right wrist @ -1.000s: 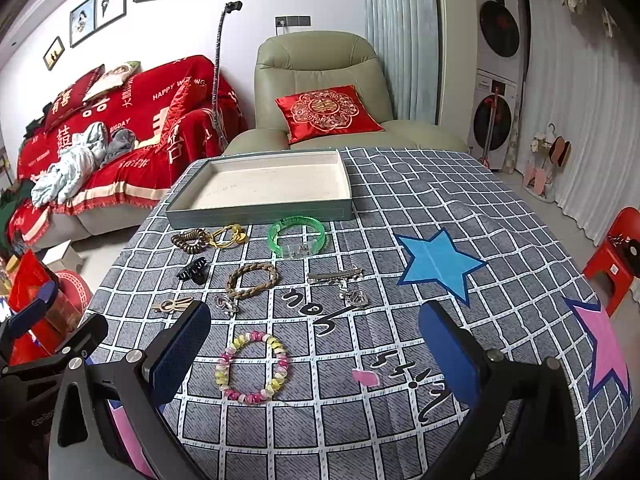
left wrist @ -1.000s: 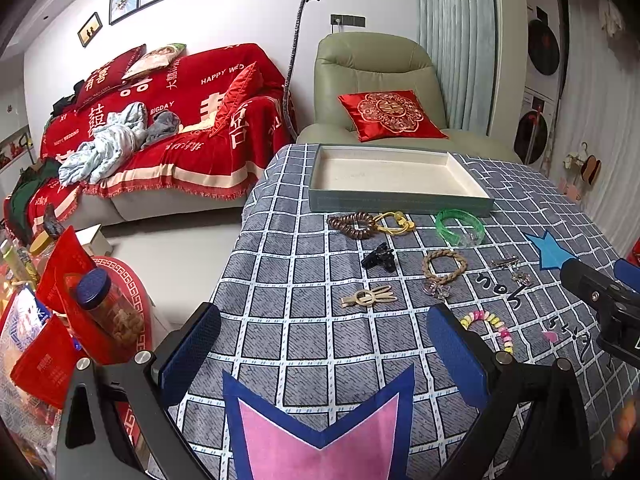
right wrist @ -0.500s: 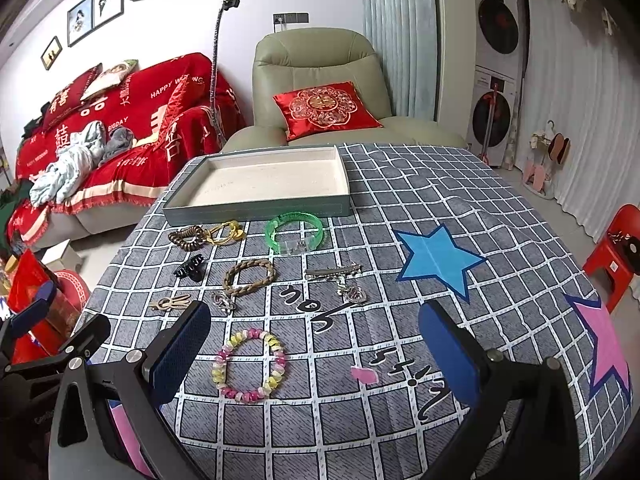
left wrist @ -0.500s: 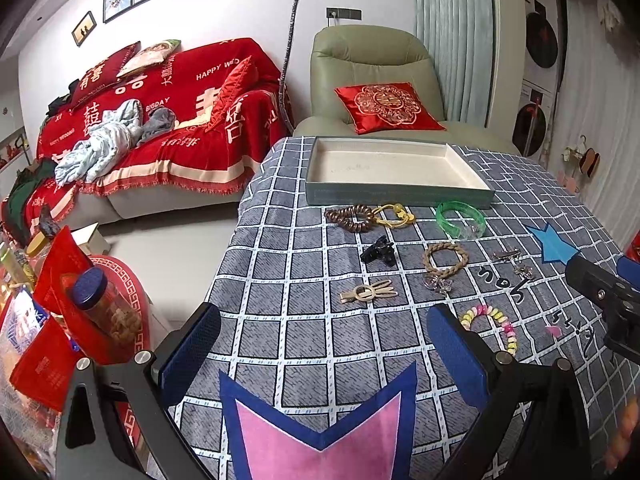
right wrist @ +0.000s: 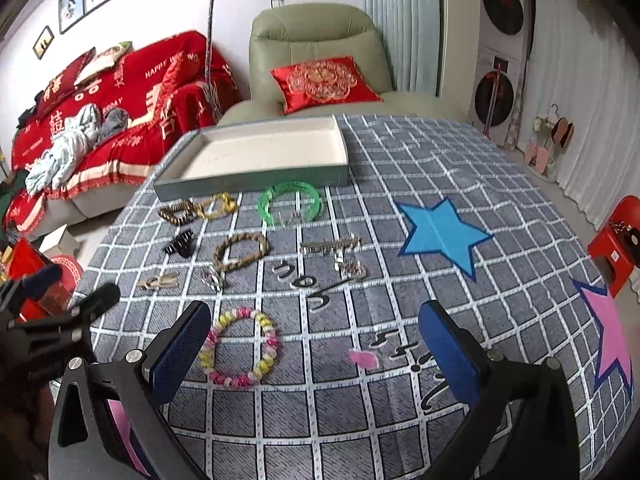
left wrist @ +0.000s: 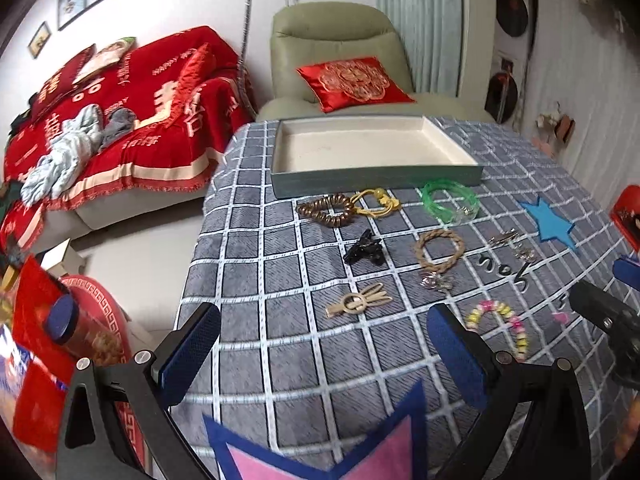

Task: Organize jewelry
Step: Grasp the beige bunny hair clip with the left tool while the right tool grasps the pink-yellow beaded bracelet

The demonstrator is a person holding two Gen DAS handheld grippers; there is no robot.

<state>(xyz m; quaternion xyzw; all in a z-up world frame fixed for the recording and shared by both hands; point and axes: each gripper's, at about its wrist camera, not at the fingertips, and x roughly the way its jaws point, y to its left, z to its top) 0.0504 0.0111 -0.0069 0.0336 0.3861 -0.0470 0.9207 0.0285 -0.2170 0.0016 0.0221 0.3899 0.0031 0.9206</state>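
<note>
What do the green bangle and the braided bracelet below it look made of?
Green bangle: translucent glossy plastic or resin, probably; the cloth shows through and the rim glints. Braided bracelet: matte tan twisted cord, likely rope or fibre.

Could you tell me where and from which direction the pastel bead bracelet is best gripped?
The pastel bead bracelet lies flat as an open ring beside the right gripper. Probably come straight down and pinch the near arc, one finger inside the loop and one outside; the beads give no handle.
</note>
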